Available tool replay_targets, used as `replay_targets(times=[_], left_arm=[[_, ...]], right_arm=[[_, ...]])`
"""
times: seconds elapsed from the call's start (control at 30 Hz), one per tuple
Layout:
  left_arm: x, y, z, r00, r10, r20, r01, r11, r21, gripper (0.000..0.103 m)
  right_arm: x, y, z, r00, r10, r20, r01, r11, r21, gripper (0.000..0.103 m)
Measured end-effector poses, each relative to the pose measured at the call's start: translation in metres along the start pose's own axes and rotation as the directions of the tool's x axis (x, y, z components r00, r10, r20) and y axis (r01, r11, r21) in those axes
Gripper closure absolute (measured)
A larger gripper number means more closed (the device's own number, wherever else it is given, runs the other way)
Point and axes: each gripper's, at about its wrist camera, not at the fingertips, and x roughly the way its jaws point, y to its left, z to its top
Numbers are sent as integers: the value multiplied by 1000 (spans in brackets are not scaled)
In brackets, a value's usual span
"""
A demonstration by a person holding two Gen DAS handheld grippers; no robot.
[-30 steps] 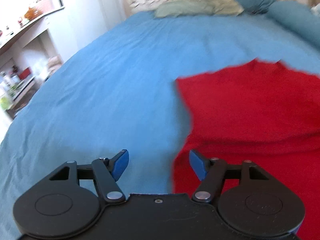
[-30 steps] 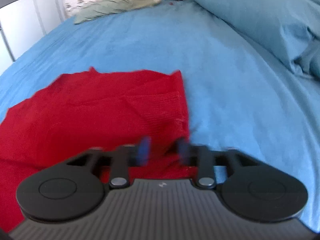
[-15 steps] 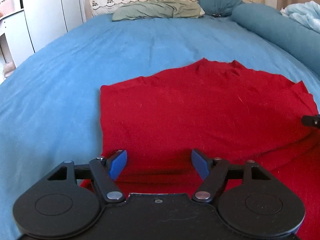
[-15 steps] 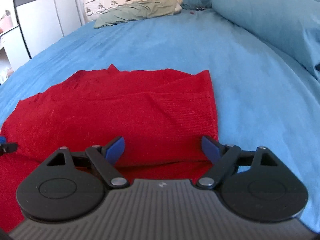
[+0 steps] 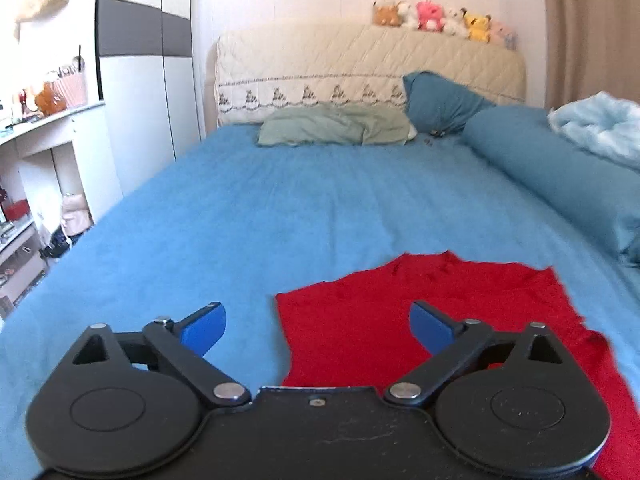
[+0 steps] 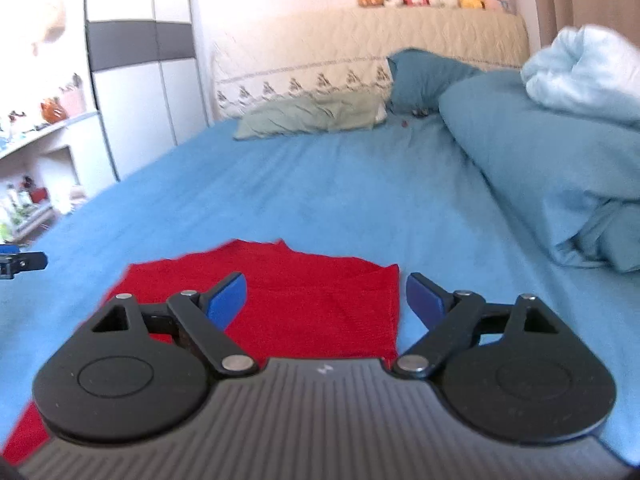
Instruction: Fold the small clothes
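A red garment [image 5: 420, 304] lies flat on the blue bed sheet [image 5: 280, 216]. It also shows in the right wrist view [image 6: 304, 300]. My left gripper [image 5: 318, 326] is open and empty, raised over the garment's near left edge. My right gripper [image 6: 326, 300] is open and empty, raised over the garment's near right edge. The left gripper's tip [image 6: 20, 264] shows at the left edge of the right wrist view.
Pillows [image 5: 332, 130] and a quilted headboard [image 5: 368, 68] with plush toys [image 5: 440, 16] stand at the far end. A rolled blue duvet [image 6: 540, 160] with a pale blanket [image 6: 584, 68] lies along the right. A wardrobe [image 5: 140, 92] and shelves [image 5: 36, 152] stand left.
Both grippers have lifted and tilted up away from the garment, so the room's far end shows. Both jaws have opened wider. The garment stays flat on the bed.
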Motion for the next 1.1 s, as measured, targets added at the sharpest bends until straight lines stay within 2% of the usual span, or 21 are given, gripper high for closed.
replay_targets(times=[0.13, 0.27, 0.43, 0.57, 0.7, 0.77, 0.83, 0.97, 1.1], left_arm=[[-72, 15, -1, 996, -84, -35, 81, 994, -67, 0], [-122, 23, -21, 986, -147, -81, 133, 979, -157, 0], [-155, 31, -67, 972, -189, -136, 159, 966, -204, 0], [-155, 30, -113, 954, -214, -211, 165, 960, -227, 6], [-148, 33, -154, 935, -210, -287, 138, 958, -251, 18], [-140, 32, -173, 924, -208, -321, 122, 956, -267, 27], [-133, 32, -190, 918, -188, -351, 95, 960, -265, 38], [-126, 32, -212, 910, -168, -379, 64, 960, -273, 47], [-123, 30, -218, 916, -146, -373, 54, 968, -247, 50]], right_arm=[[-82, 5, 0, 999, 27, -21, -26, 998, 49, 0], [-156, 7, -20, 999, 36, -39, -33, 996, 77, 0], [-205, 6, -63, 991, 47, -126, -34, 994, 103, 0], [-217, 5, -107, 976, 41, -216, -17, 994, 110, 0], [-212, 6, -155, 959, 26, -284, 17, 989, 148, 0], [-208, 5, -175, 951, 14, -310, 44, 983, 180, 1], [-204, 6, -190, 945, -1, -326, 70, 977, 202, 6], [-195, 8, -212, 939, -39, -342, 121, 968, 222, 14], [-186, 7, -226, 933, -57, -356, 153, 956, 248, 21]])
